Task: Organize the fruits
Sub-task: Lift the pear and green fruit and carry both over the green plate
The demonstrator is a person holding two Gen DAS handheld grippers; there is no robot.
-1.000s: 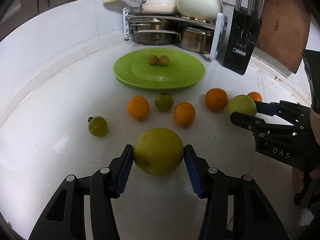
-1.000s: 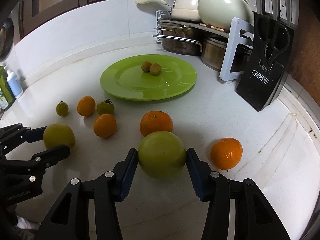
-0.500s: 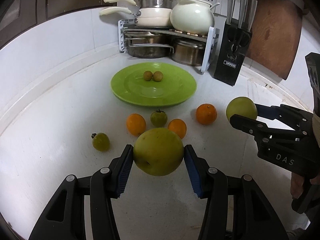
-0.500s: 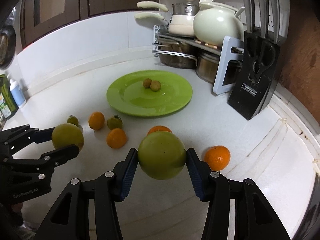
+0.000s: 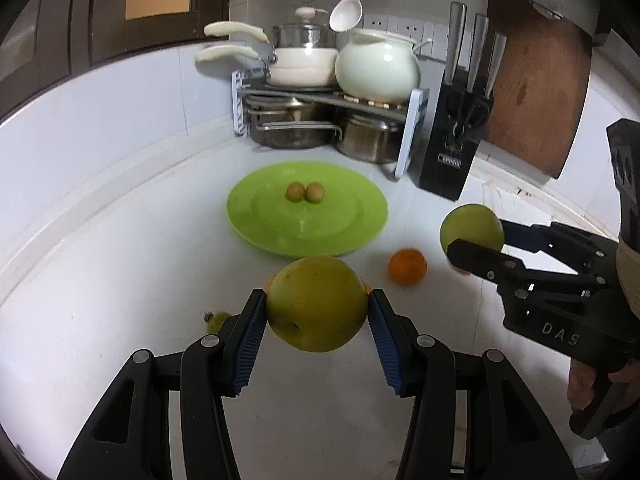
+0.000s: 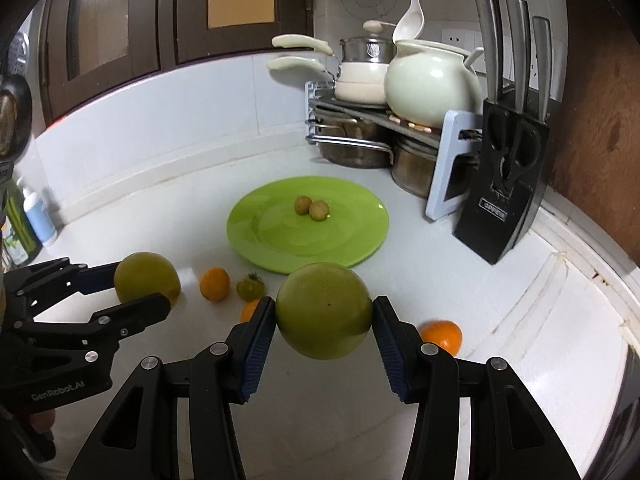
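In a home kitchen corner, the left tool (image 5: pixel 317 314) grips a large green fruit (image 5: pixel 316 303) across its widest part, clear of the white counter (image 5: pixel 100 280), while the right tool (image 6: pixel 324 320) is clamped the same way on a second green fruit (image 6: pixel 323 310). Both hang short of the green plate (image 5: pixel 360 236), where two small brown fruits (image 5: pixel 305 192) already sit. The round, smooth skins look firm but likely slippery and prone to bruising, so a hold at the middle seems safest. Oranges (image 6: pixel 215 283) and a small green tomato (image 6: pixel 250 287) lie loose on the glossy counter. Behind stand a pot rack (image 6: pixel 360 136), a knife block (image 6: pixel 504 200) and a wooden board (image 5: pixel 536 92).
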